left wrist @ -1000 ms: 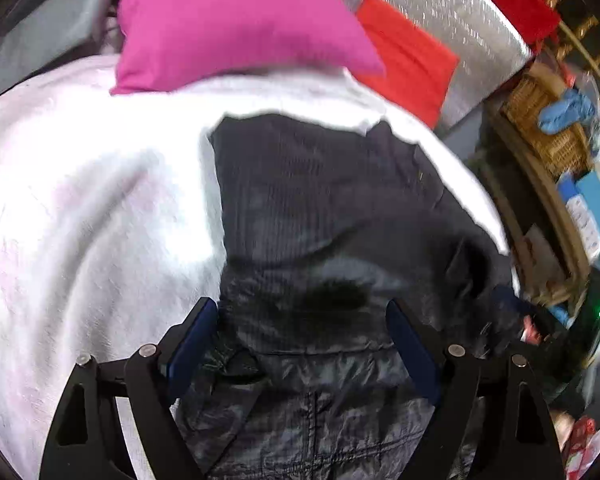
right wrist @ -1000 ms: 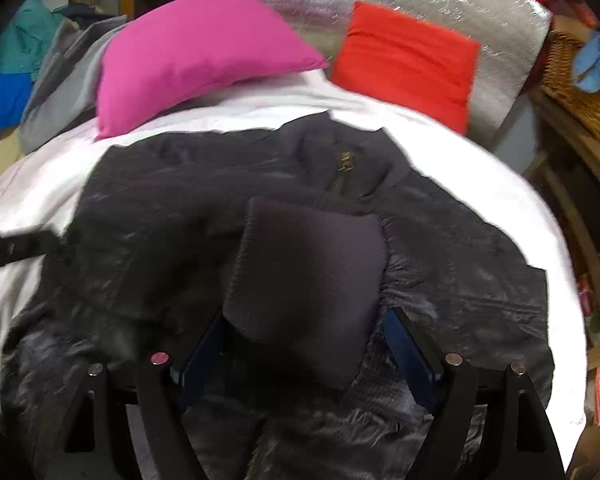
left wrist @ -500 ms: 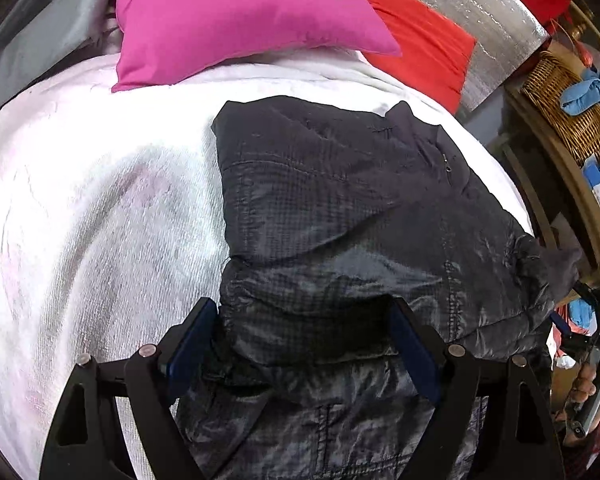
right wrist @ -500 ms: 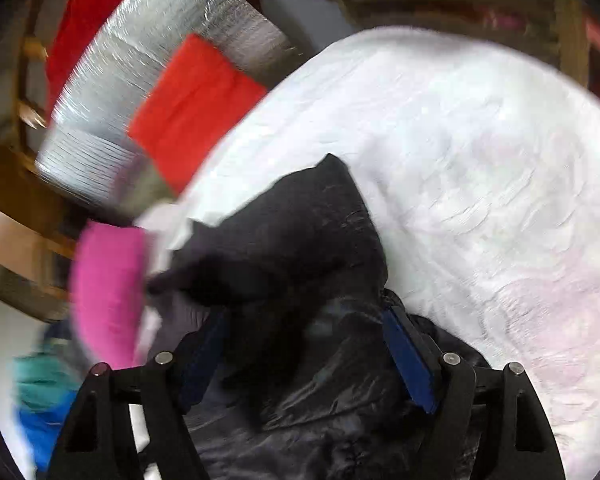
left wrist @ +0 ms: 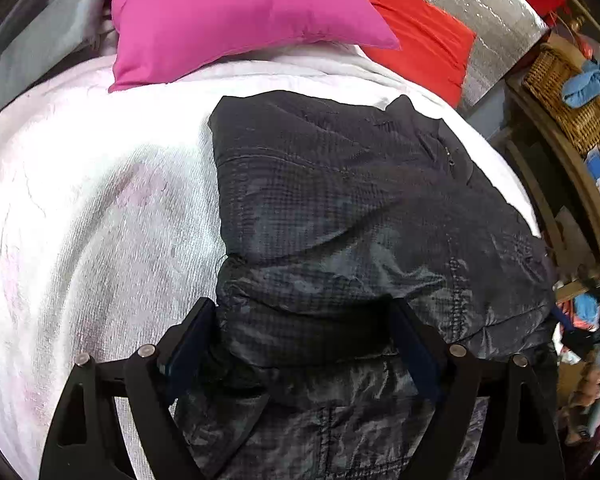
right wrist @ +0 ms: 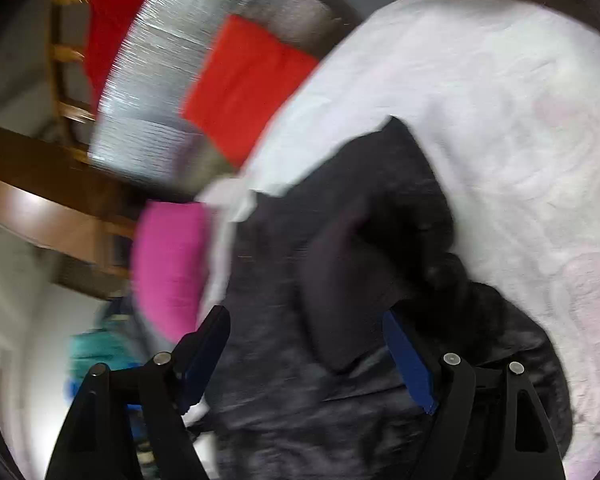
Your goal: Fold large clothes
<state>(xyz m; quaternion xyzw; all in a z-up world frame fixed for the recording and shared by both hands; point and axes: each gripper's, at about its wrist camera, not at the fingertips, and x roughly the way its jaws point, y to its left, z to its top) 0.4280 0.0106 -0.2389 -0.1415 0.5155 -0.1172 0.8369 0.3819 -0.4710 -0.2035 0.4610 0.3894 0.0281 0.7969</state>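
Note:
A black quilted jacket (left wrist: 340, 216) lies on a white bed cover (left wrist: 92, 216), with its left sleeve folded across the body. My left gripper (left wrist: 300, 344) hangs open just above the folded sleeve near the jacket's lower part, and nothing is between its fingers. In the blurred, tilted right wrist view the jacket (right wrist: 340, 280) shows with a dark cuff or sleeve end raised in front of the camera. My right gripper (right wrist: 308, 352) is open over it; whether the cuff touches the fingers is unclear.
A pink pillow (left wrist: 236, 16) and a red pillow (left wrist: 420, 36) lie at the bed's head against a silver foil panel (left wrist: 480, 0). A wicker basket (left wrist: 568, 96) and shelves stand at the right. The person's hand (left wrist: 592, 392) shows at the right edge.
The right gripper has swung away from the jacket's middle and rolled, so its view is now tilted and blurred. The sleeve now lies flat across the jacket. The left gripper has barely moved.

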